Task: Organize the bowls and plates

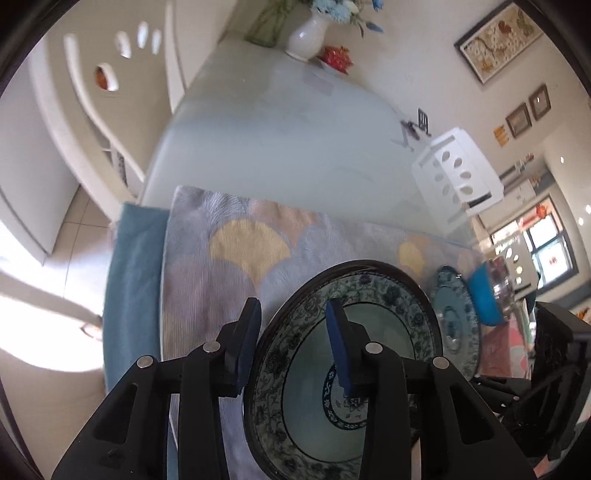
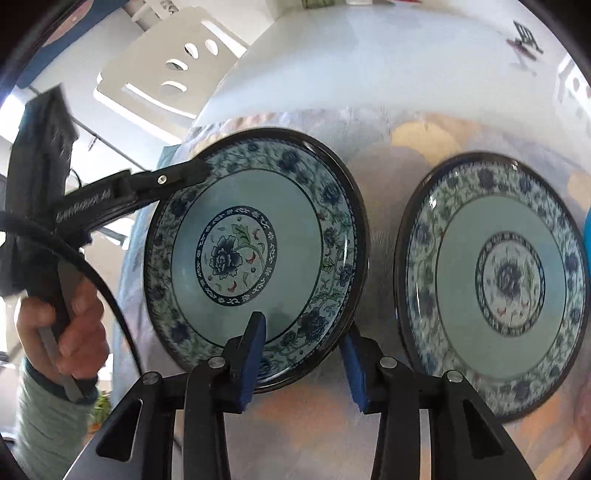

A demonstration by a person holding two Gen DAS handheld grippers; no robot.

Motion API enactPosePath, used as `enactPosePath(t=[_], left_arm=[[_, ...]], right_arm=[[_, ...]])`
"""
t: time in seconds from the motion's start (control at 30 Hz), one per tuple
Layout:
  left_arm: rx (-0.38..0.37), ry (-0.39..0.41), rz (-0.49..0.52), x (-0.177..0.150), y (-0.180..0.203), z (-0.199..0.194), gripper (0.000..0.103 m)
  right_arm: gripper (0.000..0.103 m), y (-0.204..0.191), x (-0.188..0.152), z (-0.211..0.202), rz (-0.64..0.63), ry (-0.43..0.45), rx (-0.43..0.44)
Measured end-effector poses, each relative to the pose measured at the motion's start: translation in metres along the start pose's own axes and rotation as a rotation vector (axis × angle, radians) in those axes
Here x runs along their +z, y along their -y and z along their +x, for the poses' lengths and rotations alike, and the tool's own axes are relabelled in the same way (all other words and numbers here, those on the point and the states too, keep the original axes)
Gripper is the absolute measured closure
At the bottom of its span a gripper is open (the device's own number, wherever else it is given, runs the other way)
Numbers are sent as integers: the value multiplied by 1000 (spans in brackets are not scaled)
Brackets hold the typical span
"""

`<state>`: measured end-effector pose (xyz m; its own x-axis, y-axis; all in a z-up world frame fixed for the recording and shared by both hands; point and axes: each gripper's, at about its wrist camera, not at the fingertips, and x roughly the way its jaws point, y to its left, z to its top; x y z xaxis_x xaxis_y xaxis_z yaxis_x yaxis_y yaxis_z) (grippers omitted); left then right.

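Two blue floral plates with dark rims lie on a patterned cloth. My left gripper (image 1: 293, 334) straddles the left rim of the nearer plate (image 1: 384, 325); one finger is over the plate, one outside, with a wide gap. It also shows in the right wrist view (image 2: 192, 171) at that plate's (image 2: 255, 254) far-left rim. My right gripper (image 2: 304, 352) is open, straddling the same plate's near rim. The second plate (image 2: 495, 284) lies to the right, also seen in the left wrist view (image 1: 452, 321). A blue bowl (image 1: 484, 295) sits beyond it.
The cloth (image 1: 229, 258) covers the near end of a pale glass table (image 1: 277, 129). White chairs (image 1: 458, 170) stand at the sides. A white vase with flowers (image 1: 308, 35) and a small black stand (image 1: 423, 122) sit farther along the table.
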<state>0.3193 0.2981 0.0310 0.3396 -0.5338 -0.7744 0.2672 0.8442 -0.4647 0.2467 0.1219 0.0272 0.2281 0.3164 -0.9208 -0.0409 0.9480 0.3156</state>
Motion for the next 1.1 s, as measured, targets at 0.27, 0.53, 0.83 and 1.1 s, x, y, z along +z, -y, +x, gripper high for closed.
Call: enactPosePath(t=[0.27, 0.53, 0.83, 1.1], left_arm=[[3, 95, -50, -29, 28, -66, 71], [31, 145, -54, -68, 74, -118, 71], [95, 140, -27, -129, 123, -147, 71], [147, 126, -28, -180, 139, -156, 69]], right_arm=[[64, -6, -21, -46, -5, 16, 46], [64, 8, -64, -94, 63, -11, 140], [64, 19, -127, -128, 99, -81, 175], [62, 27, -175, -134, 71, -135, 158]])
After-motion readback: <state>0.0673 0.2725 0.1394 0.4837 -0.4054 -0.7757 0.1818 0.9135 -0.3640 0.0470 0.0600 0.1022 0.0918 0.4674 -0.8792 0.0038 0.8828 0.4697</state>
